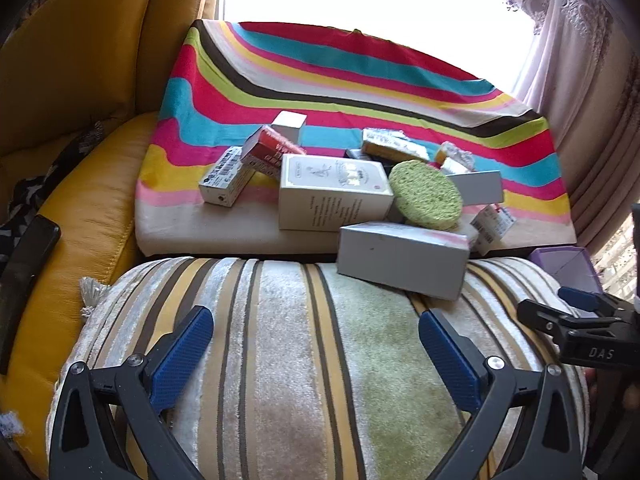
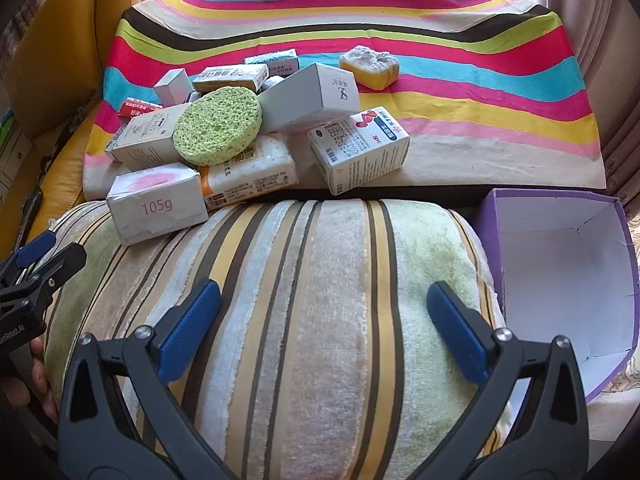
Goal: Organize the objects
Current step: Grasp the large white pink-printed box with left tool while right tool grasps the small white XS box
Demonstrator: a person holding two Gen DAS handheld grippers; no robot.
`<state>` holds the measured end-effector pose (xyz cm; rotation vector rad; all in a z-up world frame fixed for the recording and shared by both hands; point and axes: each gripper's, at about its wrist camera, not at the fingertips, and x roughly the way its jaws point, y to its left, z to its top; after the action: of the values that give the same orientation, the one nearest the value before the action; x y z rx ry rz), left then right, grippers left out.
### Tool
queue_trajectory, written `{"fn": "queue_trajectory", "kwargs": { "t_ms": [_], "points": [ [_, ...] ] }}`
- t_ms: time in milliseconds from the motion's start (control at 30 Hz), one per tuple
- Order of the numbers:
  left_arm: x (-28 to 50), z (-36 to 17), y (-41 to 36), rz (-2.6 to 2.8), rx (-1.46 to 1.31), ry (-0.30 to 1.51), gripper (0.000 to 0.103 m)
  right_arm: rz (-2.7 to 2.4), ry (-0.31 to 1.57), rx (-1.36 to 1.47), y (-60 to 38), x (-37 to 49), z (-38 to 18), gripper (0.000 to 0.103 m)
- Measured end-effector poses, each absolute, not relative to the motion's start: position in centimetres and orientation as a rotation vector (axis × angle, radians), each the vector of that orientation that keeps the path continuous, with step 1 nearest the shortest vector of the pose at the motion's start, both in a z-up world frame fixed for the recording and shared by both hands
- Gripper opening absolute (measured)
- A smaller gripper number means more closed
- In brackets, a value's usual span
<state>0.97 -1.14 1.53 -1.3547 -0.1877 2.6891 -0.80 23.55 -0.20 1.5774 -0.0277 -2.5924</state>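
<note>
Both of your grippers are spread wide and carry nothing: the left gripper [image 1: 316, 354] and the right gripper [image 2: 324, 328] each hover over the striped velvet cushion [image 2: 320, 280], short of the clutter. The pile of boxes [image 2: 224, 128] lies straight ahead on the rainbow-striped cloth [image 2: 440, 92], with a round green sponge [image 2: 218, 125] resting on top and a yellow sponge [image 2: 370, 65] off by itself further back. Nearest to you is the grey box marked 105g [image 2: 158, 202], which overhangs the cushion's far edge; in the right wrist view it sits ahead and to the left, its long axis running roughly across your line of reach. The open purple box [image 2: 560, 264] stands just beside the cushion on your right, close to the right gripper and looks like the likely place to put things. Judging by this, the left gripper is nearer the 105g box, the right nearer the container, so you would close across the box's short side.
</note>
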Motion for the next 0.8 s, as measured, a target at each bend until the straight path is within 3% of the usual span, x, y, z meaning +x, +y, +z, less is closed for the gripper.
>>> {"fn": "queue_trajectory", "kwargs": {
  "t_ms": [233, 533, 800],
  "points": [
    [-0.1, 2.1, -0.2, 2.504, -1.306, -0.256, 0.103, -2.592, -0.001, 1.495, 23.5, -0.6, 0.6, 0.103],
    [-2.9, 2.1, 1.8, 2.359, -1.35, -0.155, 0.103, -2.597, 0.017, 1.389, 24.1, -1.8, 1.9, 0.103],
    [-5.5, 1.2, 1.5, 2.276, -1.423, -0.181, 0.103, -2.556, 0.138, 1.26, 23.5, -4.1, 3.1, 0.103]
  ]
}}
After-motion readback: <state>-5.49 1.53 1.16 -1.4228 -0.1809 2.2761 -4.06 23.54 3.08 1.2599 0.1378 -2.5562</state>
